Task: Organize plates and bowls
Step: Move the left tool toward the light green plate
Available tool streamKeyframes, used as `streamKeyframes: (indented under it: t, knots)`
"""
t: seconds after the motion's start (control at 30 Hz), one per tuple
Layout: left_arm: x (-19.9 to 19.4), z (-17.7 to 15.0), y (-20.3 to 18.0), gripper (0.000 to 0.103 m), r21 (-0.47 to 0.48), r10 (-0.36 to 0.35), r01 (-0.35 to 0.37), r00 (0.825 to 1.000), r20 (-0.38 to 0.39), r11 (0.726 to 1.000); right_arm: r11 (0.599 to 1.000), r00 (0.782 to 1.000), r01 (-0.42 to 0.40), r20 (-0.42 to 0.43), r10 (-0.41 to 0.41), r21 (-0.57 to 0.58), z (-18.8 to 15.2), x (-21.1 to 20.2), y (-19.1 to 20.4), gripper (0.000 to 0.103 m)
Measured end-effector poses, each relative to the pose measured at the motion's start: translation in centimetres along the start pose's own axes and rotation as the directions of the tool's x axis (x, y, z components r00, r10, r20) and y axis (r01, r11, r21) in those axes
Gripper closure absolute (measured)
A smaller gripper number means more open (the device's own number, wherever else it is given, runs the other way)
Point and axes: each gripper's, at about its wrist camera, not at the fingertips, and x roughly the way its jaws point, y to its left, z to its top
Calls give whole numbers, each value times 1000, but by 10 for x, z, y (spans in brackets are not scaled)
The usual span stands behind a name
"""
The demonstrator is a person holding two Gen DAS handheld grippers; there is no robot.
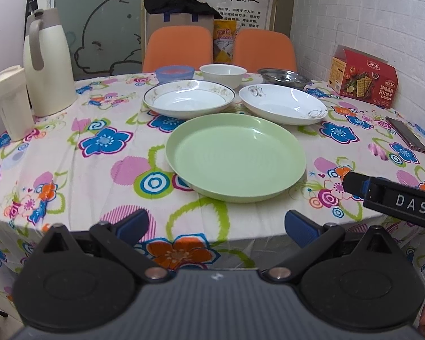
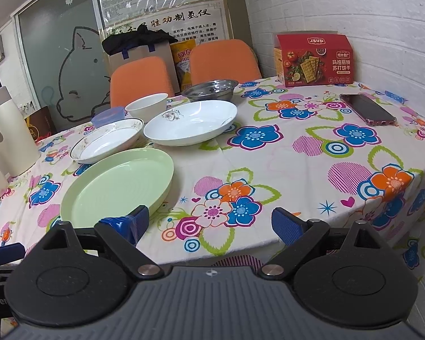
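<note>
A pale green plate [image 1: 235, 155] [image 2: 117, 185] lies nearest the table's front edge. Behind it sit a gold-rimmed white plate [image 1: 189, 98] [image 2: 107, 140] on the left and a white plate with a grey motif [image 1: 282, 103] [image 2: 191, 121] on the right. Further back stand a blue bowl [image 1: 174, 73] [image 2: 108, 116], a white bowl [image 1: 223, 74] [image 2: 146, 105] and a steel bowl [image 1: 284, 77] [image 2: 211, 88]. My left gripper [image 1: 216, 225] hangs open just short of the green plate. My right gripper [image 2: 209, 222] is open too, to the right of that plate, and holds nothing.
A cream thermos jug [image 1: 46, 62] and a cream cup [image 1: 10, 102] stand at the table's left. A red cracker box [image 2: 314, 59] and a phone [image 2: 367, 109] lie at the right, near the brick wall. Two orange chairs [image 1: 180, 48] back the table [image 2: 269, 167].
</note>
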Motion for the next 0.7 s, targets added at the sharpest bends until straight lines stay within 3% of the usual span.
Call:
streamKeyframes:
  t: [0.43, 0.7]
  knots:
    - [0, 3, 1, 1, -6, -9, 9, 1000, -6, 1000, 1000, 1000, 7, -5, -7, -20, 0, 4, 4, 22]
    - [1, 22, 3, 1, 4, -7, 7, 1000, -7, 1000, 999, 1000, 13, -14, -14, -39, 14, 13, 11, 22]
